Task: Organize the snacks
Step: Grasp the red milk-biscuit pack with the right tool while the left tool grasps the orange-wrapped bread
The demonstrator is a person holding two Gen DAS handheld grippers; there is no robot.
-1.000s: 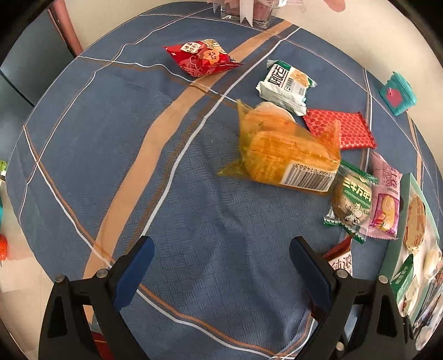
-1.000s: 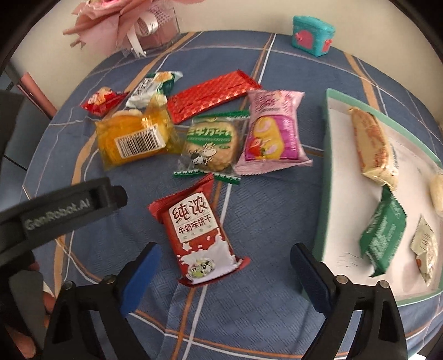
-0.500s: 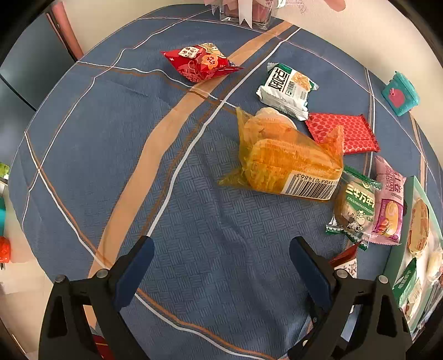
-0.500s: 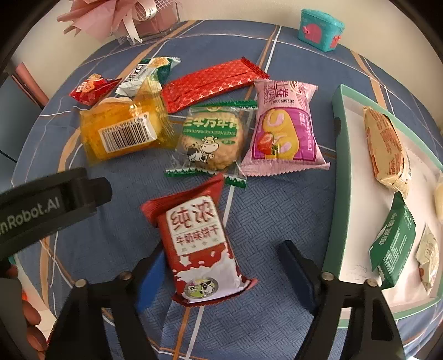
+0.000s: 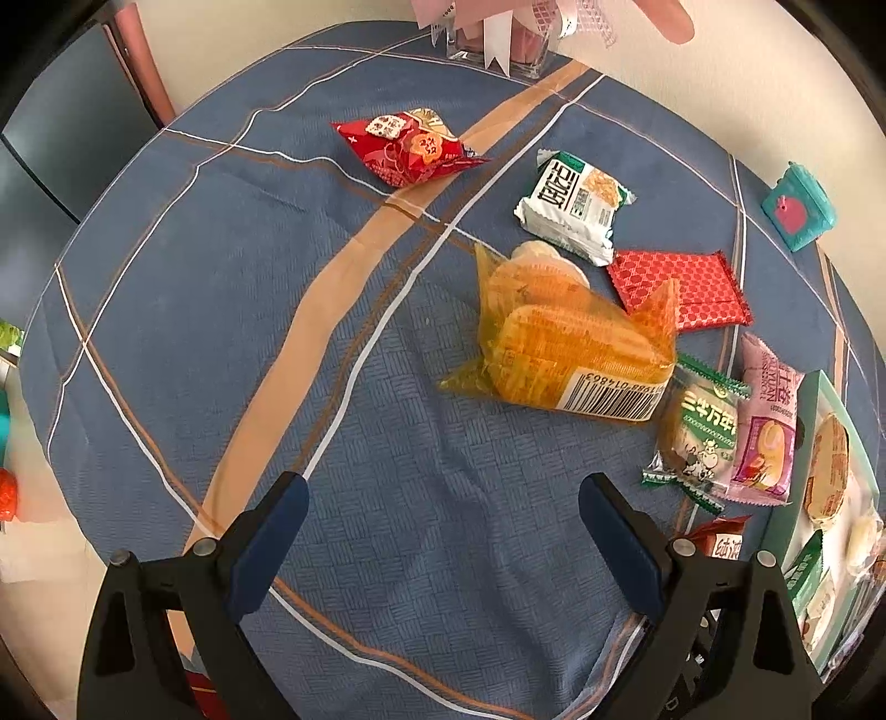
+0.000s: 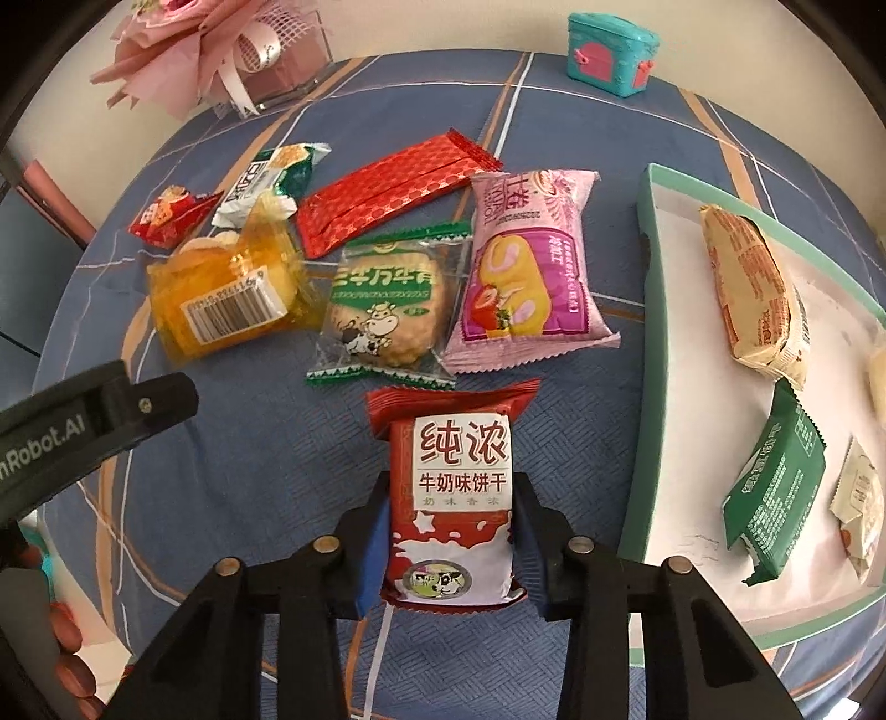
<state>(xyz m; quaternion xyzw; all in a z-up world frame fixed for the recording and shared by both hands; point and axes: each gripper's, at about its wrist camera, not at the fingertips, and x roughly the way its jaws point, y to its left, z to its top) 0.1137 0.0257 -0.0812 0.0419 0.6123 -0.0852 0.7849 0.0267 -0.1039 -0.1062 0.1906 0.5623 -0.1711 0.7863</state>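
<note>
My right gripper (image 6: 451,531) is shut on the red milk biscuit packet (image 6: 454,476), both fingers pressing its sides on the blue tablecloth. Beyond it lie a green-edged cookie pack (image 6: 385,310), a pink roll-cake pack (image 6: 523,277), an orange bread bag (image 6: 227,299), a flat red packet (image 6: 393,194), a white-green packet (image 6: 266,177) and a small red packet (image 6: 166,213). The green-rimmed white tray (image 6: 645,310) at right holds several snacks. My left gripper (image 5: 443,531) is open and empty above bare cloth, short of the orange bread bag (image 5: 565,343).
A pink flower arrangement in a clear box (image 6: 243,55) and a teal toy chest (image 6: 612,44) stand at the table's far edge. The left gripper's body (image 6: 83,426) shows at the left of the right wrist view. The table edge curves near on the left.
My right gripper moved forward over the red milk biscuit packet and shut on it. My left gripper pulled back slightly and stayed open.
</note>
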